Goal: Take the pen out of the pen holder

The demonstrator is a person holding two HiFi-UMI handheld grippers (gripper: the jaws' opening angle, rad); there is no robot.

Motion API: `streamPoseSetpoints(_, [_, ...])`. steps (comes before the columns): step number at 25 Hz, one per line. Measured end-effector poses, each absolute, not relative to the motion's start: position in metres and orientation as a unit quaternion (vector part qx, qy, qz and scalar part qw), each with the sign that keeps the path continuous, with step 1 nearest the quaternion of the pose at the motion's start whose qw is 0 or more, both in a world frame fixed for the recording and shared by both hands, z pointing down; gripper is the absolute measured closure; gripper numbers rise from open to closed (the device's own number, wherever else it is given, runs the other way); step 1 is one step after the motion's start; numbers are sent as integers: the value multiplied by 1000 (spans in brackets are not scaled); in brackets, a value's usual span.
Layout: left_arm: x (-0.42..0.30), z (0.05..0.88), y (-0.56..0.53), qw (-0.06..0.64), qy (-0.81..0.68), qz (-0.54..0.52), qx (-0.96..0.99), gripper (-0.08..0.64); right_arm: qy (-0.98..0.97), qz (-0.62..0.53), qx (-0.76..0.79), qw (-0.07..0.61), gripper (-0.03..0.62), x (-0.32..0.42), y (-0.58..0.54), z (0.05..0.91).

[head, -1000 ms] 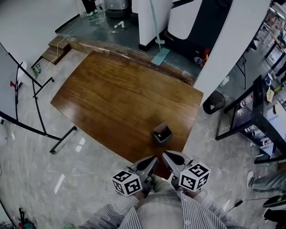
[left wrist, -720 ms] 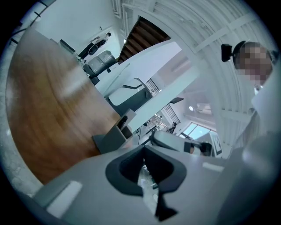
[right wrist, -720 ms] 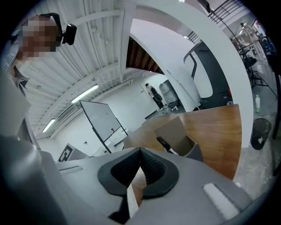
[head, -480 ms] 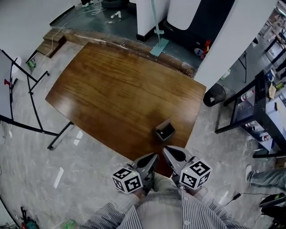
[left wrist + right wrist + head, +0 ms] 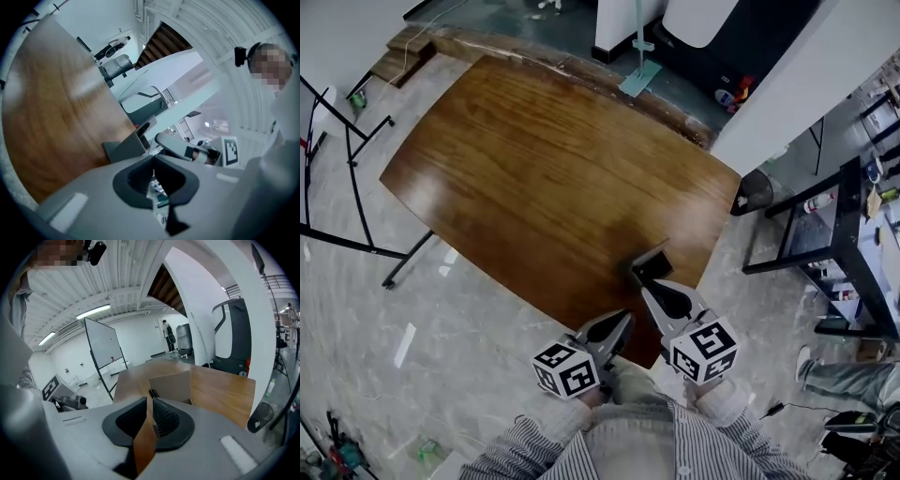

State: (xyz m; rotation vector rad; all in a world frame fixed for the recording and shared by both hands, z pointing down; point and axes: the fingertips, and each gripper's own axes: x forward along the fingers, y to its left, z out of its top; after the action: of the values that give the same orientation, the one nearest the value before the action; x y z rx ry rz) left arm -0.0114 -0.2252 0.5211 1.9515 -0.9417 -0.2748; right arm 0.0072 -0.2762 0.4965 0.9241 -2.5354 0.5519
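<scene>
The grey square pen holder (image 5: pixel 649 263) stands near the front right edge of the brown table (image 5: pixel 534 169). In the right gripper view the pen holder (image 5: pixel 171 385) is just past my jaws, with a dark pen (image 5: pixel 153 393) at its left corner. My right gripper (image 5: pixel 646 288) reaches up to the holder; its jaws are opening, a narrow gap shows and nothing is between them. My left gripper (image 5: pixel 625 320) hangs at the table's front edge, shut and empty. From the left gripper view the pen holder (image 5: pixel 123 148) and pen (image 5: pixel 143 129) lie ahead.
Whiteboard stands (image 5: pixel 337 141) are to the table's left. A dark shelf rack (image 5: pixel 825 244) and a round black bin (image 5: pixel 753 192) stand on the right. A raised step (image 5: pixel 581 70) runs behind the table's far edge.
My right gripper has moved forward from the table's front edge up to the pen holder and its jaws have parted slightly. The left gripper has sunk a little.
</scene>
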Motion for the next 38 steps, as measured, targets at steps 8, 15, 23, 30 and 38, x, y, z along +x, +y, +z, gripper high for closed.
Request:
streamPoseSetpoints(8, [-24, 531, -237, 464, -397, -137, 780, 552, -900, 171, 331, 226, 478, -5, -296, 510])
streamPoseSetpoints(15, [-35, 540, -244, 467, -406, -153, 770, 552, -889, 160, 359, 237, 449, -10, -305, 521])
streamPoseSetpoints(23, [-46, 548, -241, 470, -414, -157, 763, 552, -874, 137, 397, 245, 494, -11, -307, 525])
streamPoseSetpoints(30, [-47, 545, -239, 467, -413, -153, 767, 552, -870, 128, 409, 244, 531, -7, -308, 520])
streamPoseSetpoints(38, [-47, 535, -236, 453, -418, -144, 774, 552, -871, 126, 417, 229, 532, 1, -307, 507])
